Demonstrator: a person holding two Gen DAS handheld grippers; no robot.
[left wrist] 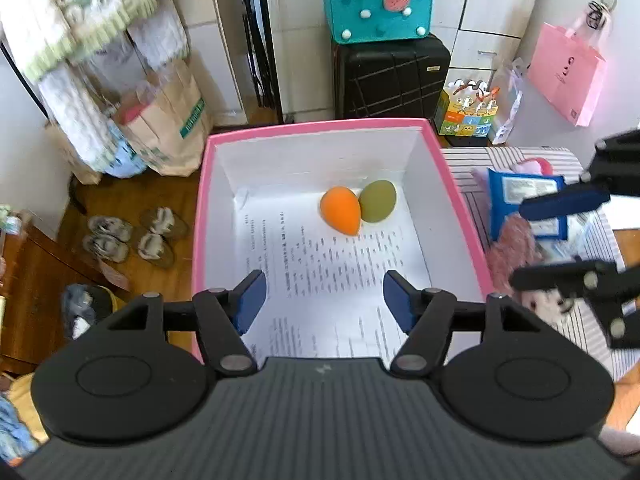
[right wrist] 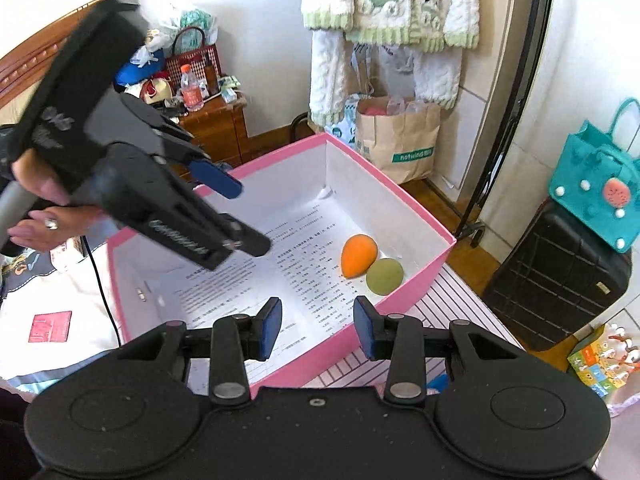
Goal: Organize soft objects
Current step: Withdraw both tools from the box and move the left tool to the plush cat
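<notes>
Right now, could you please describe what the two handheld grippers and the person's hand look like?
Both grippers are matte black plastic with round hinge discs, silver rivets and linkage arms ending in blue pads. The left gripper and right gripper look alike. In the right wrist view the left one shows grey lettering on its body and finger. The hand holding its grey handle wears a silver ring.

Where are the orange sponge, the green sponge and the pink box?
orange sponge [left wrist: 341, 210]: left wrist view, middle of its rounded body.
green sponge [left wrist: 378, 201]: left wrist view, centre of its visible side.
pink box [right wrist: 420, 272]: right wrist view, on its pink outer wall.
</notes>
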